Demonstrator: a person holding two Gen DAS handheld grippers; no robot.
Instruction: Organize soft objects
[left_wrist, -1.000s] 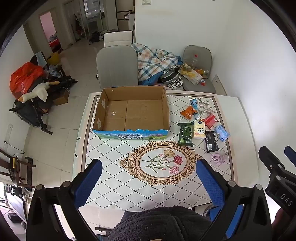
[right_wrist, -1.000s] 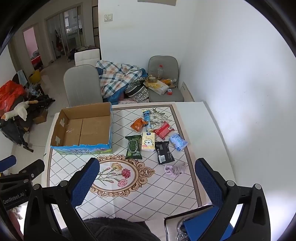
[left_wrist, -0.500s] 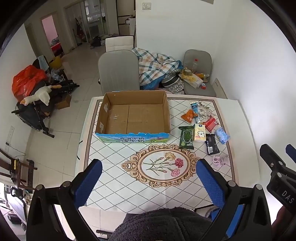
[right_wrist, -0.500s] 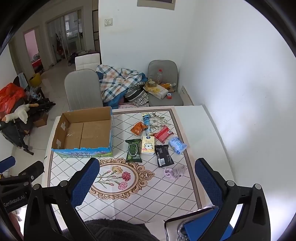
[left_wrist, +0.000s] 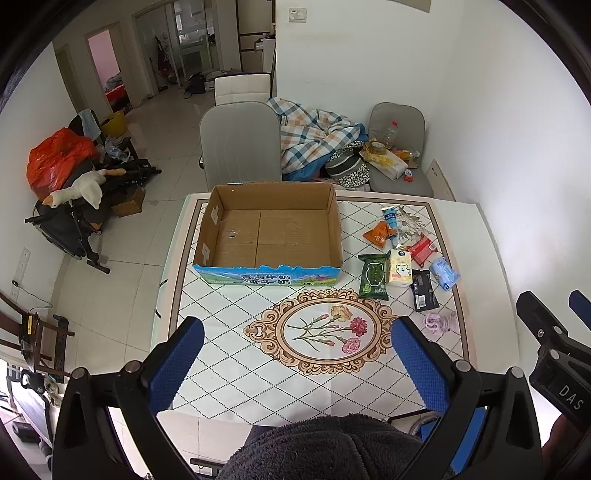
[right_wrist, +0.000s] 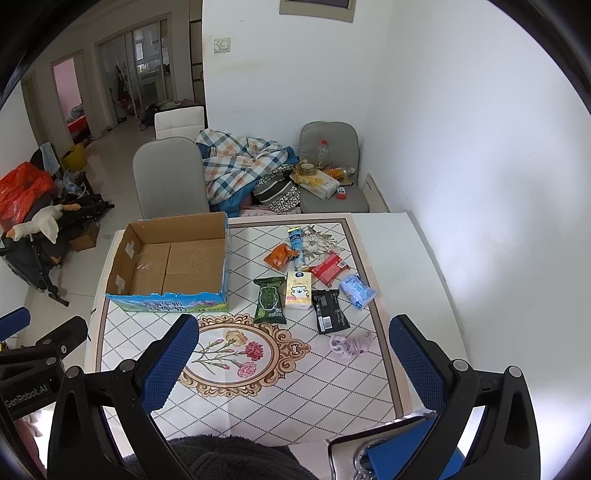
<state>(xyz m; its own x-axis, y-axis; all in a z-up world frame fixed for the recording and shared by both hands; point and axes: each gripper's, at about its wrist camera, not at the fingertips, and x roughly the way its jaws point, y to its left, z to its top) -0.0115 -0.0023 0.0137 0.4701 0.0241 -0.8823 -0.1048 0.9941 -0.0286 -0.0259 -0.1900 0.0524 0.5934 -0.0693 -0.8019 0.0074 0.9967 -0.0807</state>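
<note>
A: What is biggest here?

B: The table (left_wrist: 221, 369), under a diamond-pattern cloth with a flower medallion (left_wrist: 325, 328) at its middle. Next is the open cardboard box (left_wrist: 269, 229), at about 11 o'clock from the medallion. It holds nothing, and I judge it is meant to take the soft things.

A: And those things?

B: Still loose on the cloth, from 1 to 3 o'clock of the medallion, just beside the box's right wall. By size: a green wipes pack (left_wrist: 373, 275), touching a cream tissue pack (left_wrist: 399, 267); a black sachet (left_wrist: 424, 290); a red packet (left_wrist: 421, 251); an orange packet (left_wrist: 378, 234); a blue tube (left_wrist: 390, 218); a light blue pack (left_wrist: 445, 272); and a lilac scrunched cloth (left_wrist: 439, 320), nearest the person. They sit on the right-hand side, probably so that hand reaches them easily.

A: The tools?

B: The left gripper (left_wrist: 297, 365) hangs high above the near edge, fingers spread wide and holding nothing. The right gripper (right_wrist: 293, 363) is the same: blue pads far apart, nothing between them, the lilac cloth (right_wrist: 351, 343) and black sachet (right_wrist: 328, 310) framed ahead.

A: So how far along?

B: Nothing is sorted yet, I think. The height suits surveying before the first reach, likely by the right gripper.
</note>
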